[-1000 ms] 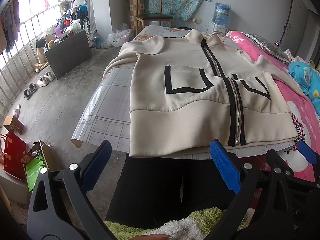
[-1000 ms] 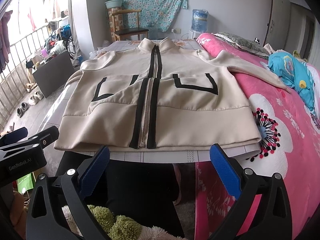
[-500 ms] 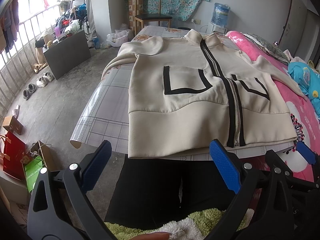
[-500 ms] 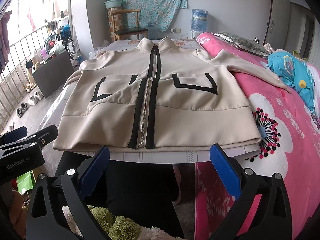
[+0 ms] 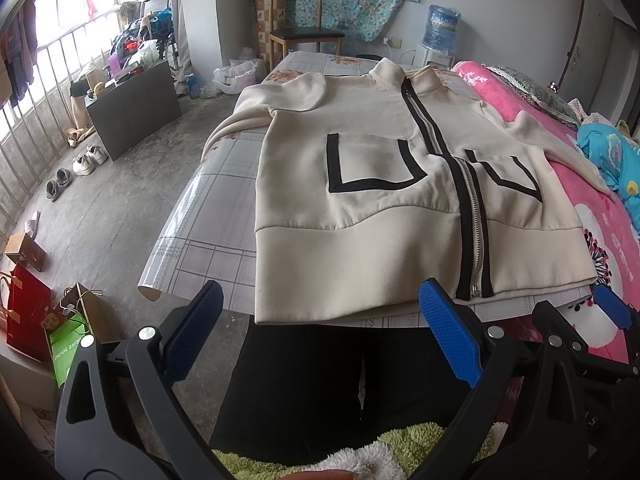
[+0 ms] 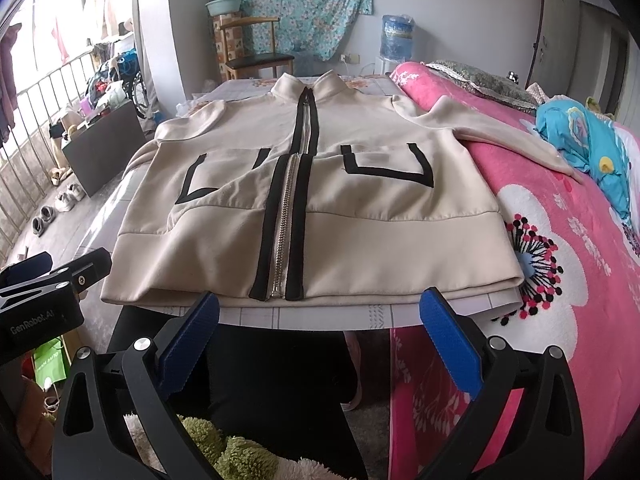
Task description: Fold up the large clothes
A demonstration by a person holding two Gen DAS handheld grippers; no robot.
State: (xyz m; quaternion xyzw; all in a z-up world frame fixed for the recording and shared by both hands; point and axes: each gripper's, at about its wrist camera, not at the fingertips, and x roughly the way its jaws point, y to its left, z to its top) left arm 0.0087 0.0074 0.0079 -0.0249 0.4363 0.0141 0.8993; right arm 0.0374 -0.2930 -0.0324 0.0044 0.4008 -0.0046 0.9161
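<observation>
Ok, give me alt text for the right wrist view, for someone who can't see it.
A cream zip-up jacket with black trim lies flat, front up, on a table, collar away from the camera and hem nearest. The open right gripper hovers just short of the hem, holding nothing; the left gripper shows at the left edge. One sleeve drapes onto a pink flowered blanket to the right.

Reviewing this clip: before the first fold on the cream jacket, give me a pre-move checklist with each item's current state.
1. Left gripper open and empty: ok.
2. Right gripper open and empty: ok.
3. Jacket lying front up, zipper closed at the hem: ok.
4. Jacket body flat: not ok, a ripple shows near the left pocket.
5. Sleeves on the table: not ok, the right sleeve lies across the pink blanket.
6. Both grippers clear of the hem: ok.
</observation>
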